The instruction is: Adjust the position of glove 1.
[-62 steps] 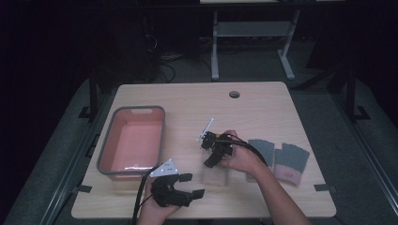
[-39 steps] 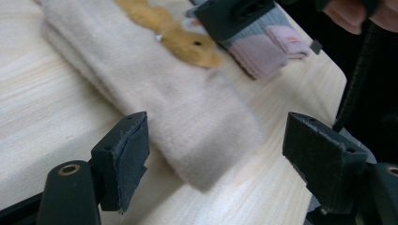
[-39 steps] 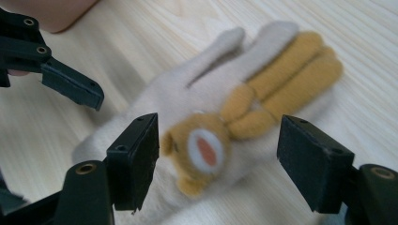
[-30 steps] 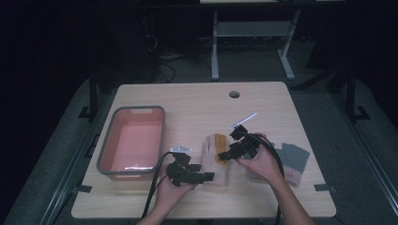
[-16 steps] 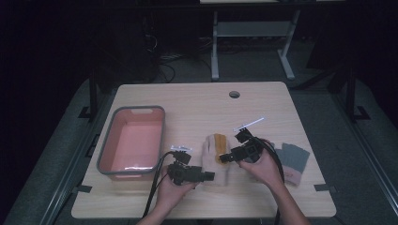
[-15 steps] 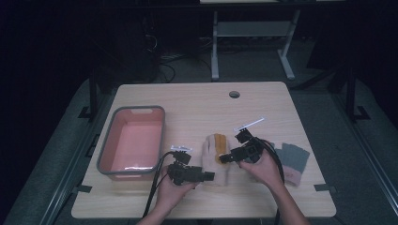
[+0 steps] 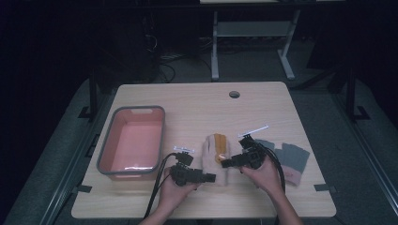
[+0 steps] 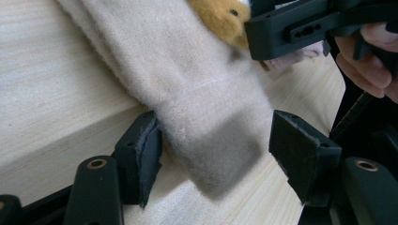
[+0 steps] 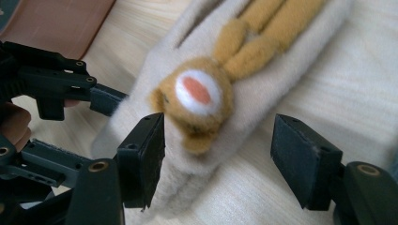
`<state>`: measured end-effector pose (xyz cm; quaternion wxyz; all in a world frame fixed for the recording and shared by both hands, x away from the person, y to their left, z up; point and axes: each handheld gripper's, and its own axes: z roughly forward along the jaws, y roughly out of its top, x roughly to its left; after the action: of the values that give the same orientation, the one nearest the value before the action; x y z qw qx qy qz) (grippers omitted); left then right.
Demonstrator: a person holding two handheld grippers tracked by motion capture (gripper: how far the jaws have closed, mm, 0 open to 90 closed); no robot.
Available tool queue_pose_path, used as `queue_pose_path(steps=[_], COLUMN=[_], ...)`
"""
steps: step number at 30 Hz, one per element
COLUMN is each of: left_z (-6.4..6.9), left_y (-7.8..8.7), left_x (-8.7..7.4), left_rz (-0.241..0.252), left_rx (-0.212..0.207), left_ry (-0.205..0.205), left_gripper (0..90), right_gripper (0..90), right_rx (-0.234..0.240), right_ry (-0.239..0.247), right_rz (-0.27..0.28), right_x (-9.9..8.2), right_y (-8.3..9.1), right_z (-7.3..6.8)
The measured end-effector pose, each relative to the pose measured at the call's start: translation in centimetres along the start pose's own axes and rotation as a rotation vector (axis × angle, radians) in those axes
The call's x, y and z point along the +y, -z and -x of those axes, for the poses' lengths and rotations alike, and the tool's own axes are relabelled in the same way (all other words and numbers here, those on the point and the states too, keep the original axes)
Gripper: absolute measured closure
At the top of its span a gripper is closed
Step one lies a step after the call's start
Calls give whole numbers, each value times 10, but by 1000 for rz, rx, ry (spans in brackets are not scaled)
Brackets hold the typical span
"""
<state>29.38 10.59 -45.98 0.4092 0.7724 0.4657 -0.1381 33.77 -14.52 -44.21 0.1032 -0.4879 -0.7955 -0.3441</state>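
Darkness surrounds a pale wooden table (image 7: 187, 101); no writing is legible; a grey-rimmed pink tub (image 7: 133, 141) sits left, folded grey socks (image 7: 287, 157) right — between them a beige sock (image 7: 217, 158) with an orange animal face; left gripper (image 7: 206, 177) closing around its cuff, one pad touching; right gripper (image 7: 227, 163) wide, narrowing, straddling it.

left claw (image 7: 210, 177) closing around sock (image 7: 217, 159), right claw (image 7: 226, 163) lowered

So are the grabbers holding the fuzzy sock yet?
Not yet. The left gripper has been closing around the sock's end; the right gripper straddles its middle.
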Motion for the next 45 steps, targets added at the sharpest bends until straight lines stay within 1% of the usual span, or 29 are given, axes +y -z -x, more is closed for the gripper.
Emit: queue_pose_path(steps=[1,2,3,4,5,7,8,9,10,13,14,15,16,18,21,22,23,24,27,29,32,35,37,40,45], left_z=[-1,-1,-2,-2,-3,-5,-5,-5,-6,-6,-6,-6,-6,-6,-6,-6,-6,-6,-6,-6,-8,-11,-12,-12,-12], left_y=[-1,-1,-1,-1,-1,-2,-2,-3,-4,-4,-4,-4,-4,-5,-7,-7,-8,-8,-10,-11,-12,-13,-14,-13,-12], left_x=[0,0,1,1,1,1,1,0,0,0,0,0,0,0,1,1,1,1,3,4,5,6,6,6,7], left_rz=[-4,-4,-7,-7,-8,-19,-19,-20,-27,-25,-24,-25,-26,-26,-28,-29,-30,-33,-39,-46,-48,-53,-56,-55,-43], left_rx=[8,8,5,5,6,2,2,2,-1,-5,-5,-4,-4,-5,-11,-13,-16,-16,-22,-22,-30,-49,-52,-58,-61], left_ry=[-2,-2,9,9,12,23,23,28,28,33,31,31,32,38,39,40,40,39,43,39,38,64,72,70,83], left_gripper=[377,387,392,400,400,429,432,432,435,440,440,443,443,451,475,483,490,496,518,544,571,606,622,634,639], right_gripper=[352,352,363,363,367,377,377,380,386,410,423,452,452,485,553,584,600,611,643,673,692,716,729,753,790], right_rx=[7,7,18,18,28,45,45,53,59,68,69,70,70,73,78,77,75,71,72,95,109,117,117,131,135], right_ry=[-9,-9,-29,-29,-39,-70,-70,-87,-85,-102,-110,-108,-108,-134,-149,-147,-160,-155,-169,-187,-198,-215,-216,-228,-225], right_rz=[3,3,9,9,11,17,17,16,26,33,41,56,56,63,80,95,93,106,119,125,132,137,138,133,139], right_x=[-3,-3,-5,-5,-7,-11,-11,-12,-13,-16,-17,-18,-18,-20,-24,-26,-26,-27,-30,-31,-32,-33,-33,-32,-31], right_y=[-2,-2,-4,-4,-5,-8,-8,-9,-10,-12,-12,-13,-13,-14,-17,-19,-20,-21,-24,-26,-27,-28,-29,-29,-26], right_z=[2,2,4,4,5,8,8,8,9,11,10,11,11,8,6,5,3,2,0,1,2,3,3,6,6])
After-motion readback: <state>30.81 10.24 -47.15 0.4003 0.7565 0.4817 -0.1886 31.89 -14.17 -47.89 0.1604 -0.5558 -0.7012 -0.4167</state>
